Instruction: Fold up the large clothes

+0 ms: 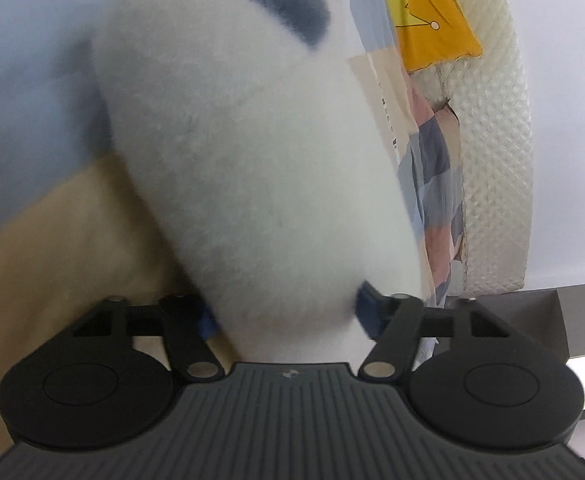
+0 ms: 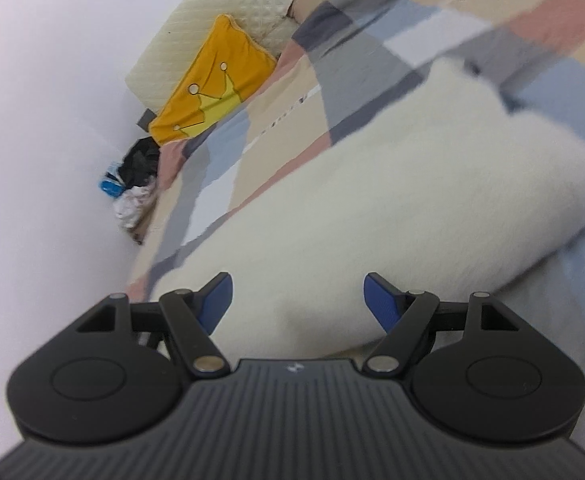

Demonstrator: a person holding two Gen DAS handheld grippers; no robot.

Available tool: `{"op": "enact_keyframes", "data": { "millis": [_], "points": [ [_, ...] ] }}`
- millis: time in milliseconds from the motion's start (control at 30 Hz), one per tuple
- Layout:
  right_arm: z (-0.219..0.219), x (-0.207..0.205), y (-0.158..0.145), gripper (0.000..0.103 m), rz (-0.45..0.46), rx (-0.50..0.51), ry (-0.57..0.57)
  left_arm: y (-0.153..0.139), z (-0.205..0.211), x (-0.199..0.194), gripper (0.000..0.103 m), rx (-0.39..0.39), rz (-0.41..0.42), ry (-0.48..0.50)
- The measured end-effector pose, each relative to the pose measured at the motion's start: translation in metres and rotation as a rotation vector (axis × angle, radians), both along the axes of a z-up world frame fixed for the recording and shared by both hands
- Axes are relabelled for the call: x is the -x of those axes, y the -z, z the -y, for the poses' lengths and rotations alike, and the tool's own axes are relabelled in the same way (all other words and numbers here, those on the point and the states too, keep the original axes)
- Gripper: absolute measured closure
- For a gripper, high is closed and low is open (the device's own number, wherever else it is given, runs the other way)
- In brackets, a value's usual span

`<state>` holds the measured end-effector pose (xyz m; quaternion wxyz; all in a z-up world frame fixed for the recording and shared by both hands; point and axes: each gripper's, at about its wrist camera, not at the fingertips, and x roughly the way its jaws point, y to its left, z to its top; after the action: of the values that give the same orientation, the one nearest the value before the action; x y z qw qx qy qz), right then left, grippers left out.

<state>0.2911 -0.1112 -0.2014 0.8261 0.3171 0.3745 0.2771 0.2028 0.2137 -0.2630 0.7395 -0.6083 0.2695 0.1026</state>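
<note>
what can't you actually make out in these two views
- Left claw: in the left wrist view the white fleece covers its fingertips, so its grip cannot be confirmed.
- Fleece shape: both views crop and blur it; the garment type is unclear.
- Dark pile beside the yellow cushion: too small and blurred in the right wrist view.
- Print on the patchwork bedspread: unreadable in either view.

left claw fingertips buried in fleece

Our left tool and right tool match: black ribbed bodies; round black discs; silver pivot screws; blue fingertips.
</note>
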Motion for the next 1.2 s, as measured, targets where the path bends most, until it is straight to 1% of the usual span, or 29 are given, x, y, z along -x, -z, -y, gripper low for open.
{"op": "enact_keyframes", "data": {
  "millis": [67,100,167,200,300,333,433,567,700,800,900,1033,1133,1200],
  "points": [
    [-0.004,-0.001,0.007,0.027,-0.051,-0.059,-0.042,-0.007,0.005,-0.001,0.051,-0.076,-0.004,0.010],
    [-0.006,0.000,0.010,0.027,-0.070,-0.079,-0.054,-0.012,0.008,-0.001,0.053,-0.107,-0.001,0.013],
    [-0.012,0.001,0.015,0.022,-0.099,-0.111,-0.080,-0.016,0.008,-0.001,0.058,-0.125,0.007,0.012],
    [-0.015,0.002,0.017,0.015,-0.111,-0.129,-0.089,-0.017,0.008,-0.002,0.058,-0.128,0.009,0.013],
    [-0.023,0.000,0.025,0.013,-0.159,-0.157,-0.113,-0.017,0.008,-0.001,0.060,-0.113,0.018,0.011],
    [-0.025,-0.001,0.026,0.008,-0.171,-0.170,-0.126,-0.017,0.007,-0.003,0.061,-0.109,0.020,0.011],
    [-0.031,-0.009,0.030,0.008,-0.207,-0.208,-0.136,-0.017,0.007,-0.002,0.061,-0.102,0.026,0.011],
    [-0.035,-0.024,0.046,0.008,-0.292,-0.247,-0.114,-0.015,0.004,-0.009,0.061,-0.079,0.031,0.009],
    [-0.035,-0.034,0.063,0.008,-0.400,-0.306,-0.077,-0.016,0.003,-0.013,0.061,-0.080,0.031,0.012],
    [-0.032,-0.038,0.072,0.008,-0.447,-0.326,-0.050,-0.014,0.001,-0.011,0.061,-0.070,0.034,0.010],
    [-0.025,-0.042,0.080,0.010,-0.491,-0.382,-0.003,-0.012,-0.002,-0.004,0.061,-0.062,0.036,0.013],
    [-0.008,-0.037,0.078,0.010,-0.458,-0.396,0.097,-0.010,-0.003,-0.004,0.061,-0.050,0.039,0.013],
    [0.012,-0.033,0.072,0.010,-0.415,-0.382,0.200,-0.011,-0.003,-0.004,0.061,-0.042,0.040,0.013],
    [0.025,-0.029,0.071,0.010,-0.405,-0.398,0.261,-0.010,-0.003,-0.004,0.061,-0.034,0.040,0.012]
  ]
}}
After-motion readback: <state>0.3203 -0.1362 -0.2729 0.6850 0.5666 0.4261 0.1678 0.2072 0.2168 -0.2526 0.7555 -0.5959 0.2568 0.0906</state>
